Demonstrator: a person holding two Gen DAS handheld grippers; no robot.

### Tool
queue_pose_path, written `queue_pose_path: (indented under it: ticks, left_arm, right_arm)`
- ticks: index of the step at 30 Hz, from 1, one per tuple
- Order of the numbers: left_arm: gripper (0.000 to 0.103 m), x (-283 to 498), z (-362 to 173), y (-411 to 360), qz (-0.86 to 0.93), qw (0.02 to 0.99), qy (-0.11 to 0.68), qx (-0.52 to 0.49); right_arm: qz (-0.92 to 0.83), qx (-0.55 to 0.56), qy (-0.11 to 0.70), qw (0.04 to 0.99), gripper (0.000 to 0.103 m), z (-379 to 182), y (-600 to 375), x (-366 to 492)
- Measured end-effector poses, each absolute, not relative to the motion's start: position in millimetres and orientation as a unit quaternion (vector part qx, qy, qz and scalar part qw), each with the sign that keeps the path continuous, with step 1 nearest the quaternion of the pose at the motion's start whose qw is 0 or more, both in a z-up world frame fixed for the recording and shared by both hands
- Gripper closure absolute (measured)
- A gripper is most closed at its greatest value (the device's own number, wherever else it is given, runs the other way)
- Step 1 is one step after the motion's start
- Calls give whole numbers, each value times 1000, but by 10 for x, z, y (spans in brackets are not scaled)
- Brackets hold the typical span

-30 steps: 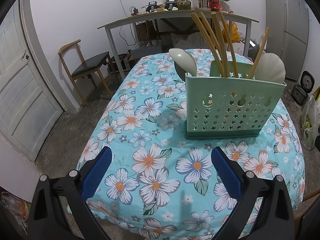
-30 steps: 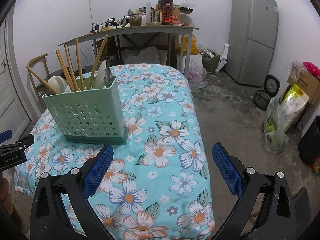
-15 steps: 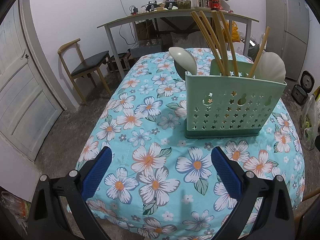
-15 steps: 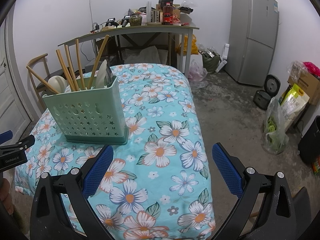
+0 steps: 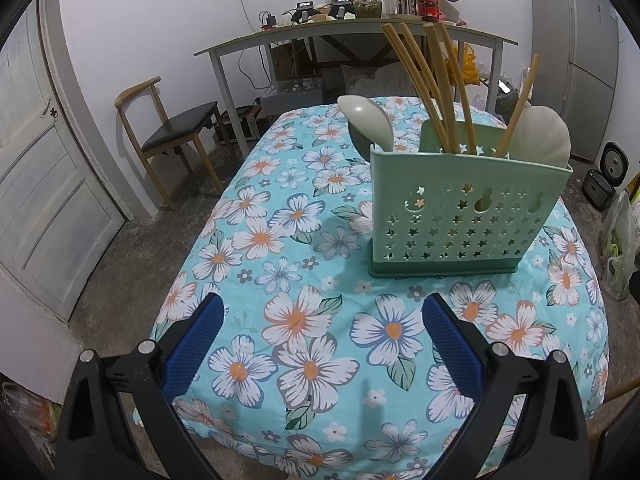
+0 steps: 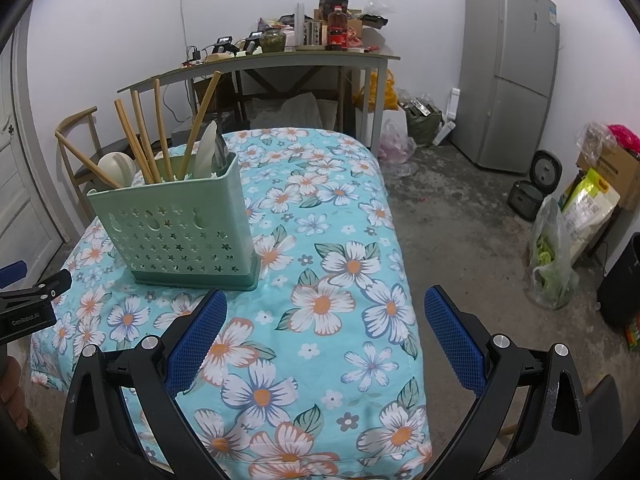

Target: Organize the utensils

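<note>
Floral cloth in turquoise covers the tabletop (image 5: 296, 216), where one pale green caddy (image 5: 460, 216) with star-shaped holes stands upright on the right half in the left wrist view, well ahead of both claws. Six wooden chopsticks (image 5: 436, 92) can be counted across the two views: four clustered, one at the right end, one leaning far out on the left. Two pale spoons show, one spoon (image 5: 366, 122) at the left end and one shell-shaped ladle (image 5: 548, 138) at the right; a dark blade-like piece behind the ladle in the right wrist view is hard to identify. Lower ends of every utensil are hidden by the caddy wall, so the compartments cannot be told. Left claw (image 5: 320, 344) and right claw (image 6: 324, 340) both hover over the near cloth, blue pads wide apart, holding nothing. Behind stand one wooden chair (image 5: 172, 136), one cluttered grey desk (image 5: 360, 36) and one refrigerator (image 6: 508, 72).
</note>
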State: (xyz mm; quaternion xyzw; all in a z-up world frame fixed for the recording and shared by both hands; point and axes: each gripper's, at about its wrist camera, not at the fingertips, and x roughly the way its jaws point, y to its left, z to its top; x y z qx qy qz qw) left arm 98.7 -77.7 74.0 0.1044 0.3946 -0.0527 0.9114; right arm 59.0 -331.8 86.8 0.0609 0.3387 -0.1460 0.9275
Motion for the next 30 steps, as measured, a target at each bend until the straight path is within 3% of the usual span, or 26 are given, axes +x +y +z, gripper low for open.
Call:
queue_pose_path:
  ticks: [30]
  left_arm:
    - [6, 966, 743, -804, -55, 910, 398, 103]
  right_arm:
    - [-146, 61, 339, 927, 8, 872, -3315, 592]
